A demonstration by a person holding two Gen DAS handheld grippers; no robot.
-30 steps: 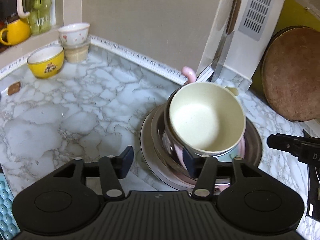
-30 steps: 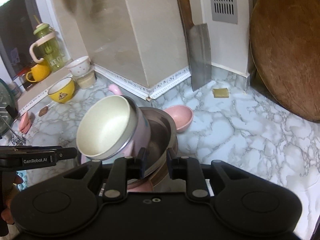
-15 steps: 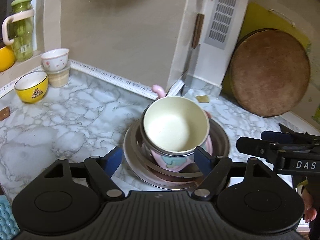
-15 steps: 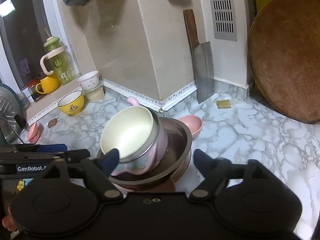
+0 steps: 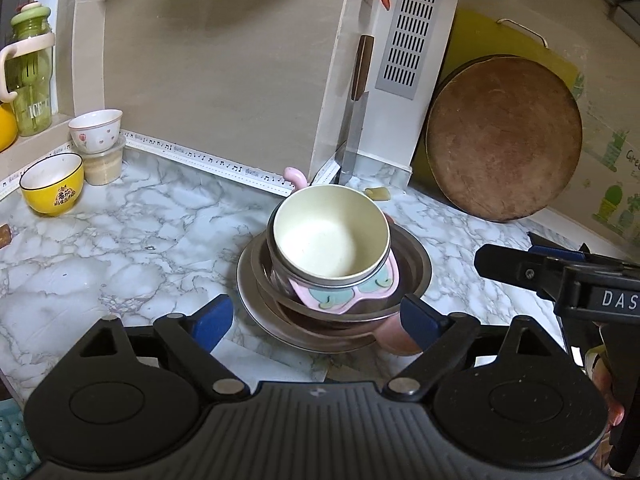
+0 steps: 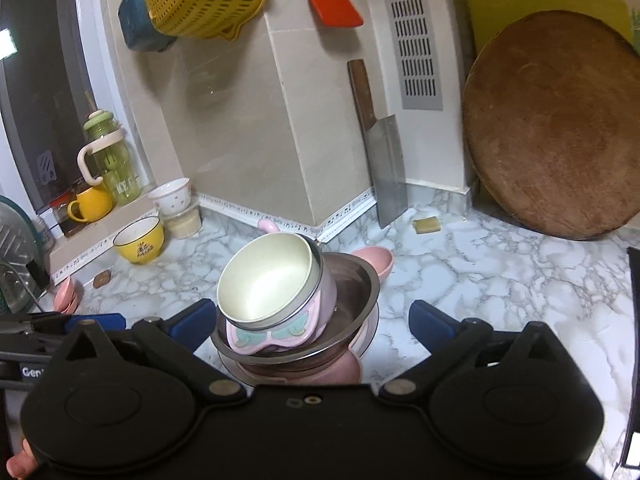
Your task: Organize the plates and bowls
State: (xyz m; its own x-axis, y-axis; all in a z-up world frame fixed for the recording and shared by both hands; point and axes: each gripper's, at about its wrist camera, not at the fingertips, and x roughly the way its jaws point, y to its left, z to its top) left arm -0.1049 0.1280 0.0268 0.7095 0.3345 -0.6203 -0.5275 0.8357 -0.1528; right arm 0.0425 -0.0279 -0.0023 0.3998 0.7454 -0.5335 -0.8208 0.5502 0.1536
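On the marble counter (image 5: 100,264), just ahead of both my grippers, sits the stack: a cream-lined pink cup (image 5: 330,240) tilted inside a steel bowl (image 5: 412,264), on a plate (image 5: 248,280). My left gripper (image 5: 316,318) and right gripper (image 6: 312,320) have just been opening and stand wide, nothing between the pads. That cup leans on its pink handle, I think, though the seat is hidden. A nudge from either finger could tip it out or slide the pile. The pink bowl (image 6: 378,260) behind crowds the far side.
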